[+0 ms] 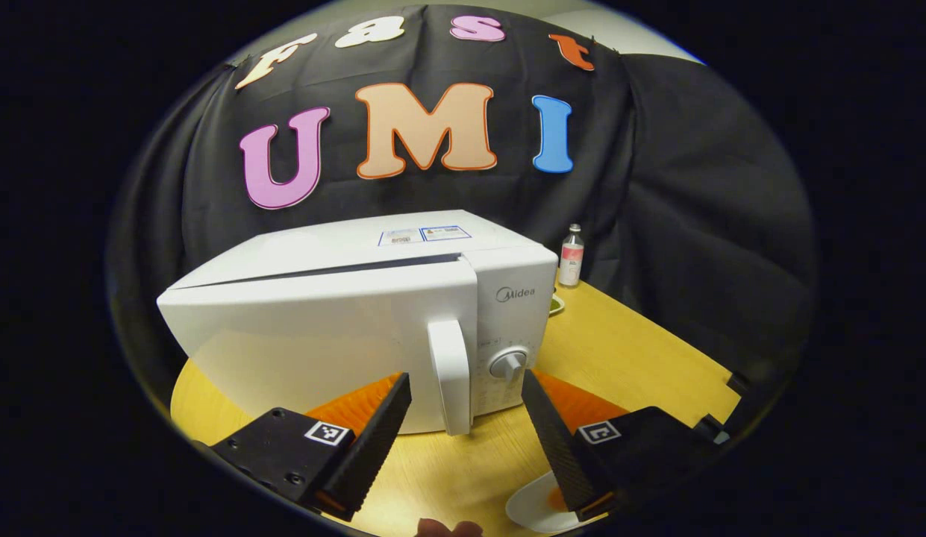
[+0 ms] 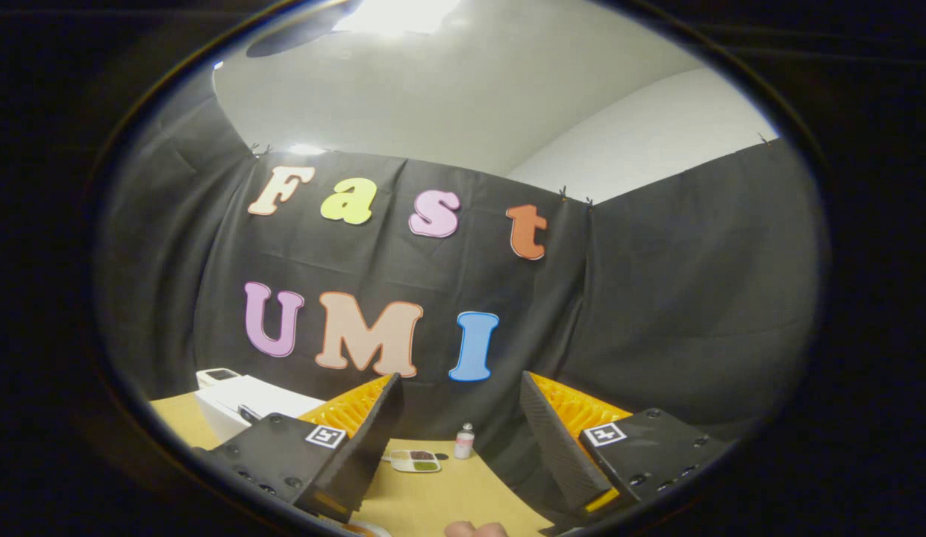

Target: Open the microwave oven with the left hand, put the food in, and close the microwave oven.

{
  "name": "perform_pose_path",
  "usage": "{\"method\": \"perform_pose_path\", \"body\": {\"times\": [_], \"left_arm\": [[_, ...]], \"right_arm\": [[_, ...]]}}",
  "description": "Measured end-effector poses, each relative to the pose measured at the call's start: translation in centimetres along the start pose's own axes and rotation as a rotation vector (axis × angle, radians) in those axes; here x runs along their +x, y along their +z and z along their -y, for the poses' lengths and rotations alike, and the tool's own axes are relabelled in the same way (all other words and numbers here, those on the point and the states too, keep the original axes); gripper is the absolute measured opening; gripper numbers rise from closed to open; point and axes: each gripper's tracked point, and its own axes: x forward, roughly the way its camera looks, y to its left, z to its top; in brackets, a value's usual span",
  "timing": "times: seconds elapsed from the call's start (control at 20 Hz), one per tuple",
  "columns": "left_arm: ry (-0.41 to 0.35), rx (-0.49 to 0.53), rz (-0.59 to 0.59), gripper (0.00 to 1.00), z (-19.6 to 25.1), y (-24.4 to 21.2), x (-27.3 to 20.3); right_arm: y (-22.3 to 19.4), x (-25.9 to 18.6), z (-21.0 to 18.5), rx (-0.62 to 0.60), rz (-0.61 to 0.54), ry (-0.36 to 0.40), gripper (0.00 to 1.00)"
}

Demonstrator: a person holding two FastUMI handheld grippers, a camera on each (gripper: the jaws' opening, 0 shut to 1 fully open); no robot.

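A white microwave oven (image 1: 343, 321) stands on the yellow table (image 1: 642, 358), its door slightly ajar along the top edge. Its vertical white handle (image 1: 451, 377) lies straight ahead of my left gripper (image 1: 466, 384), which is open with the handle between the lines of its two fingers, a little beyond the tips. In the right gripper view the microwave oven (image 2: 235, 403) sits at the far left. A food tray (image 2: 415, 460) with dark and green portions rests on the table ahead of my right gripper (image 2: 459, 391), which is open and empty, raised above the table.
A small bottle (image 1: 571, 257) with a pink label stands behind the microwave's right side, also the bottle (image 2: 463, 441) beside the tray. A white plate (image 1: 541, 503) lies at the table's near edge under the left gripper's right finger. Black cloth walls the back and right.
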Motion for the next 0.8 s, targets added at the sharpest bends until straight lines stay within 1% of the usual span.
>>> {"method": "perform_pose_path", "body": {"times": [0.2, 0.3, 0.35, 0.4, 0.6, 0.65, 0.7, 0.75, 0.8], "left_arm": [[0.009, 0.020, -0.012, 0.96, -0.2, -0.6, 0.6], [0.026, 0.024, -0.007, 0.91, -0.4, -0.7, 0.7], [0.029, 0.026, -0.008, 0.81, -0.4, -0.7, 0.9], [0.026, 0.029, -0.013, 0.77, -0.3, -0.8, 1.0], [0.066, 0.034, -0.007, 0.53, -1.3, -0.6, 1.2], [0.067, 0.025, -0.010, 0.38, -1.5, -0.7, 1.4], [0.052, 0.011, -0.002, 0.33, -1.1, -0.5, 1.3], [0.044, 0.005, -0.008, 0.25, -1.1, -0.6, 1.4], [0.039, 0.005, -0.008, 0.24, -1.1, -0.7, 1.3]], "right_arm": [[0.2, 0.0, 0.2, -0.013, -0.003, 0.003, 0.96], [0.2, 0.1, 0.3, -0.012, 0.001, 0.004, 0.96], [0.2, 0.0, 0.4, -0.010, 0.001, 0.003, 0.96], [0.2, 0.0, 0.6, -0.008, 0.001, 0.002, 0.96], [0.1, 0.1, 1.2, -0.005, 0.001, -0.003, 0.96], [0.0, 0.1, 1.3, -0.005, 0.002, -0.005, 0.96], [0.1, 0.1, 1.5, -0.005, 0.002, -0.007, 0.96], [0.0, 0.1, 1.6, -0.003, 0.002, -0.006, 0.96], [0.0, 0.0, 1.6, -0.001, 0.003, -0.005, 0.96]]}}
